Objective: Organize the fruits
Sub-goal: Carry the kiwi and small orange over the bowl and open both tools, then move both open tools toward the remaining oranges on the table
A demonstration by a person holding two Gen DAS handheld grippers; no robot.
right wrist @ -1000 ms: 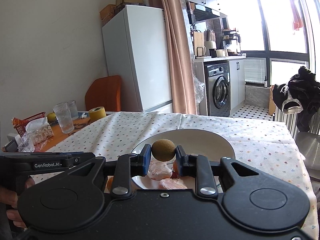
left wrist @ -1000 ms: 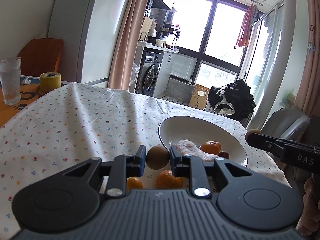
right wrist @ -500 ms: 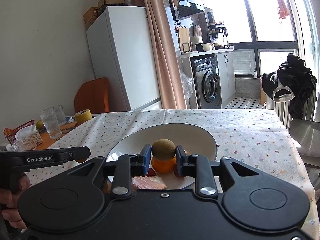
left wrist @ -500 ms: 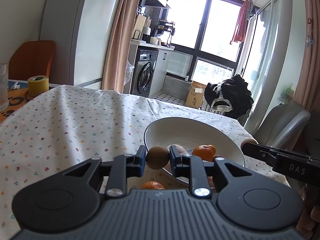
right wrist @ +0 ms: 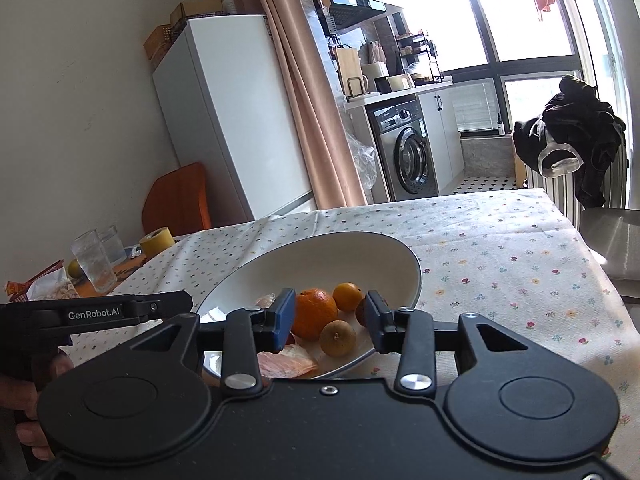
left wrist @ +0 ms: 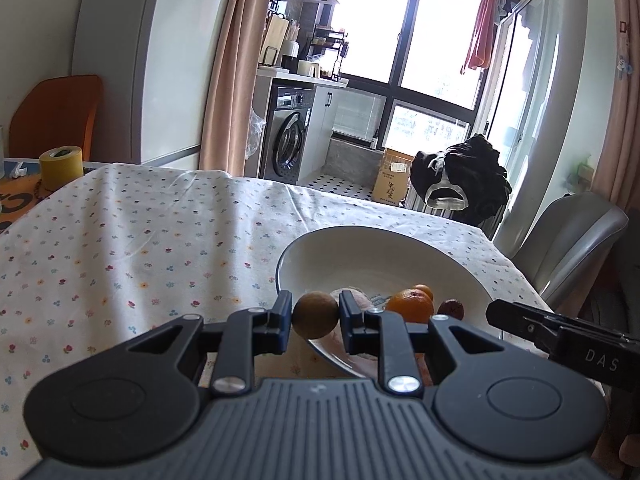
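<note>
Brown kiwi (left wrist: 315,314) sits pinched in the left gripper (left wrist: 314,317) beside the bowl (right wrist: 360,248); the right gripper (right wrist: 330,320) gapes empty above two oranges (right wrist: 316,312) and another kiwi (right wrist: 338,338).

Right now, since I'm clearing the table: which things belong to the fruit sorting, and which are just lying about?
Job: white bowl, oranges and loose brown fruit inside it, second brown fruit clamped in left gripper, open right gripper.
Lying about: yellow tape roll, drinking glasses.
</note>
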